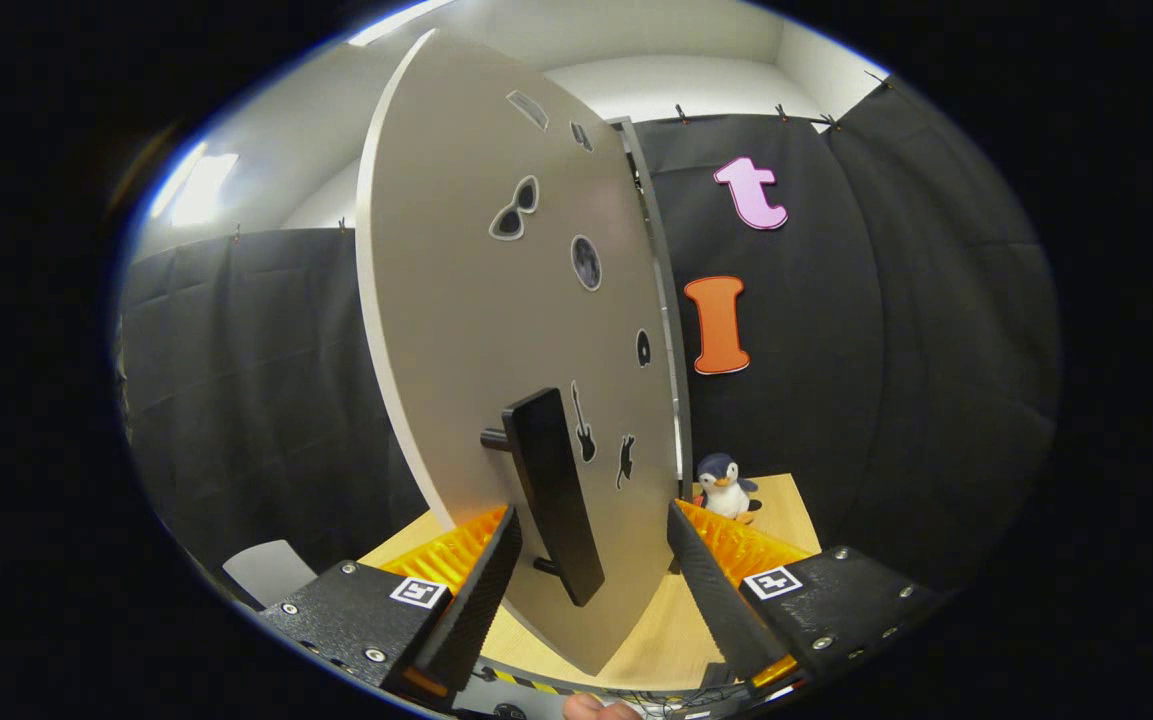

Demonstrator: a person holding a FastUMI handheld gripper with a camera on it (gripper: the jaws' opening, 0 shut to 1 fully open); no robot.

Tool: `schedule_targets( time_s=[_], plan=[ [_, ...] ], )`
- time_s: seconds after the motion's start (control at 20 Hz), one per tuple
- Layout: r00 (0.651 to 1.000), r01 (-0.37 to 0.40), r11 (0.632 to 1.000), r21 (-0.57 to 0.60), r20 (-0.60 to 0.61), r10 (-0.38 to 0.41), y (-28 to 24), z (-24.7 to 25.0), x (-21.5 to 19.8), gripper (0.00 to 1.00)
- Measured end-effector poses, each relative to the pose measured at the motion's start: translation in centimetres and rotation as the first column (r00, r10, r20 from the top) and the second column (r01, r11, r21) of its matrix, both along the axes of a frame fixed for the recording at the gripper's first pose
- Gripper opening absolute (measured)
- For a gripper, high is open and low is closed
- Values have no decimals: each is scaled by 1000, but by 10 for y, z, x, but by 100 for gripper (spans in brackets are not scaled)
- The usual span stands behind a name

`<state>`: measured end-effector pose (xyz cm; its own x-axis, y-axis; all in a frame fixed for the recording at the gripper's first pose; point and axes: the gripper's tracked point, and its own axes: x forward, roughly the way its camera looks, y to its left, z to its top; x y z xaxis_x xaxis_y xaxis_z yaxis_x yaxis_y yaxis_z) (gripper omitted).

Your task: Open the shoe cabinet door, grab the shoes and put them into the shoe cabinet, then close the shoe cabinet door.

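The hand-held gripper (591, 555) stands wide, its fingers straddling the dark bar handle (553, 494) of the shoe cabinet door (496, 330) without pressing it. The door, dotted with stickers, is swung edge-on at twelve o'clock. A toy penguin (726, 487) sits on the wooden surface (786, 505) at two o'clock.

My one view rides on the gripper (591, 560), looking forward along its two fingers and tilted slightly upward. It sits very close to the cabinet door (496, 300), whose handle (554, 490) lies between the spread fingers. Booth wall at 9 and 3 o'clock; ceiling at 12.
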<state>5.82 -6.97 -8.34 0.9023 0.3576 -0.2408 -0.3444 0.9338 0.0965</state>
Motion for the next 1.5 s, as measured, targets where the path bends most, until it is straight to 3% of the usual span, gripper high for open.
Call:
schedule_targets(
  time_s=[0.45, 0.9, 1.25, 1.5],
  plan=[
    [999, 49, 999, -12, 7, -49, 61, 0, 14, 93],
    [998, 52, 995, -90, 39, -48, 144, -10, 36, 94],
    [997, 79, 996, -49, 12, -79, 199, -20, 83, 94],
    [995, 99, 992, -82, 16, -98, 220, -21, 115, 94]
  ],
)
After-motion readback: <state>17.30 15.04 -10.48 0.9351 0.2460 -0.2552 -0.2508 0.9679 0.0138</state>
